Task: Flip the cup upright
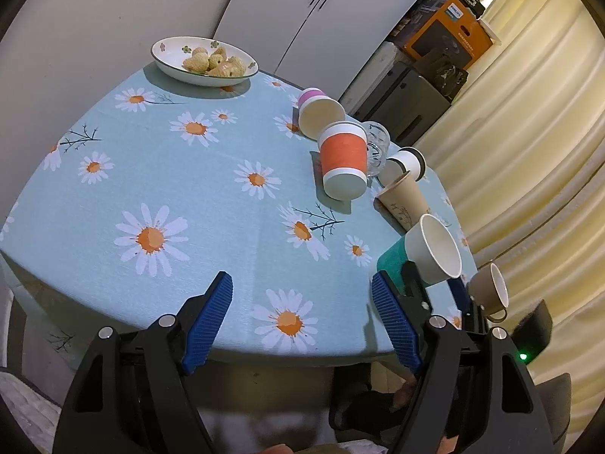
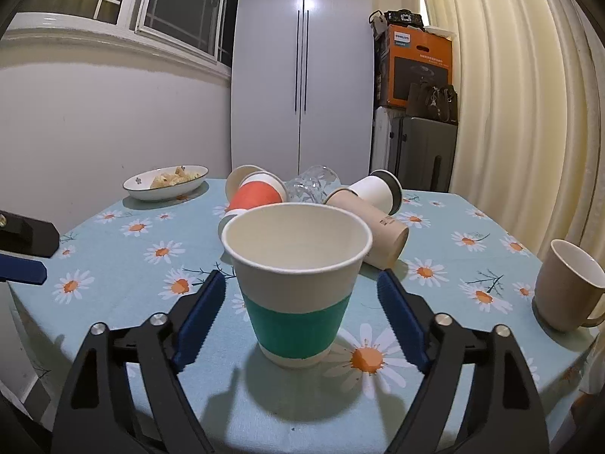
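Right gripper (image 2: 300,291) gapes around upright green cup (image 2: 298,283).

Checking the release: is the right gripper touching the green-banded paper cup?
Apart. Right wrist view shows tablecloth between both fingers of the right gripper and the green-banded paper cup.

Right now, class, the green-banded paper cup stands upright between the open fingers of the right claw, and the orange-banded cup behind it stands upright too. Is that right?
One error: the orange-banded cup lies on its side, as the right wrist view shows. The green-banded cup does stand upright between the open right claw fingers.
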The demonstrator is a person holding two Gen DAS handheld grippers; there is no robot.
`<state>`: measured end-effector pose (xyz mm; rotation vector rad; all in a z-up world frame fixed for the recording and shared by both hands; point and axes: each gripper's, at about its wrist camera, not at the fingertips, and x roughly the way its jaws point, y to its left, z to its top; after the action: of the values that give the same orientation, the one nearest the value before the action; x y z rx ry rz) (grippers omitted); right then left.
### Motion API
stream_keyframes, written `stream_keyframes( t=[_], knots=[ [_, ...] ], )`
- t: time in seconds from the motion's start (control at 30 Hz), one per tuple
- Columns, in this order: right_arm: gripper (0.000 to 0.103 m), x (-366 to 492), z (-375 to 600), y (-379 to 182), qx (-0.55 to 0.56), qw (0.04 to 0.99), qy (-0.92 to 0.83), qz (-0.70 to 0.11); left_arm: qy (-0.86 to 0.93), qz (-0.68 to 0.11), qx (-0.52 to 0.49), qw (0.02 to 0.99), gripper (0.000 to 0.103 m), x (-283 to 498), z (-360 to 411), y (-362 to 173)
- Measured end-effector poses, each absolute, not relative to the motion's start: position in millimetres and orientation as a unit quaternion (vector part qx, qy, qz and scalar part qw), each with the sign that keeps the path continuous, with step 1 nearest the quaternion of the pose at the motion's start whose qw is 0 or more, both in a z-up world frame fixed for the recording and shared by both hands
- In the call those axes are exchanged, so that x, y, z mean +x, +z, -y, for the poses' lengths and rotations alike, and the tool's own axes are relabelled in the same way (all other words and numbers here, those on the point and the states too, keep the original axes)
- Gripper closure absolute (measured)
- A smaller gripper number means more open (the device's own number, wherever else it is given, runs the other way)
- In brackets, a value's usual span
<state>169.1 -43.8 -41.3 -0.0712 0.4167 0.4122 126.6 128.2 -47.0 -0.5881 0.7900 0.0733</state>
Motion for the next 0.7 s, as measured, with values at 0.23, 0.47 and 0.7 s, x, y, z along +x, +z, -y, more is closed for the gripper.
stream_keyframes(
  t=[0.23,0.47,0.7],
  knots=[
    [0.011,156.6,56.7,-26.4,-0.029,0.957,0.207,-0.201,0.044,-0.38,-0.273,0.883,0.029,125.7,-128.7,-46.1],
    [0.006,133.5,74.4,-8.0,-0.025,0.959,0.21,-0.191,0.055,-0.37,-0.259,0.89,0.029,118.9,-127.2,-42.1],
    [0.005,113.9,102.2,22.0,-0.012,0.961,0.214,-0.174,0.062,-0.348,-0.248,0.902,0.023,107.4,-123.3,-34.0]
  ],
)
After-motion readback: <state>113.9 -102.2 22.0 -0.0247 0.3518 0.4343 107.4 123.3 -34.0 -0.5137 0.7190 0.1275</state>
